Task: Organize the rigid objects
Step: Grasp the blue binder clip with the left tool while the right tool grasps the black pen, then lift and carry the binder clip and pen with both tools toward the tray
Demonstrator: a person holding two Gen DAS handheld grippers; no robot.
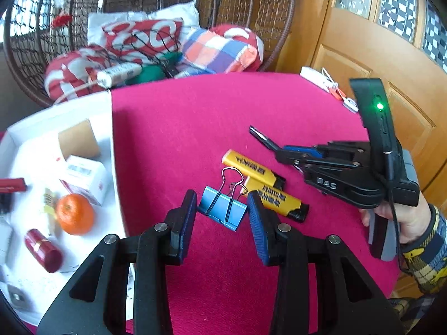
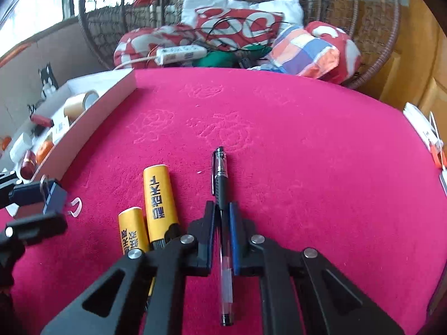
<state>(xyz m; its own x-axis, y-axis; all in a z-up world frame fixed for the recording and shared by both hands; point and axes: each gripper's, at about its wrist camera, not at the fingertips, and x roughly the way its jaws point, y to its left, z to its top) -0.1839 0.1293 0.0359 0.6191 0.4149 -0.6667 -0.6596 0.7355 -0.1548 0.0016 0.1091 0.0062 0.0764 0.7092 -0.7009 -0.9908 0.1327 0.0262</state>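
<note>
From the left wrist camera, the left gripper (image 1: 222,212) is hanging over the pink tablecloth (image 1: 195,117) with its fingers spread wide, bracketing a blue binder clip (image 1: 222,209) that is lying between the pads — whether either pad is touching it I cannot tell. Just beyond the clip two yellow lighters (image 1: 261,178) are lying side by side, and a white box (image 1: 56,111) of sorted items, a tangerine (image 1: 74,214) among them, is sitting at the left. To do this well, the pads should be closing squarely on the clip's flat body, not on the wire handles, which would likely slip or fold.

From the right wrist camera, the right gripper (image 2: 222,209) is pinching a black pen (image 2: 220,184) about midway along its barrel, fingers pressed close against it, the pen running lengthwise between them and resting on or just over the cloth. The lighters are lying just to its left — the lift should probably be going straight up to avoid nudging them.
</note>
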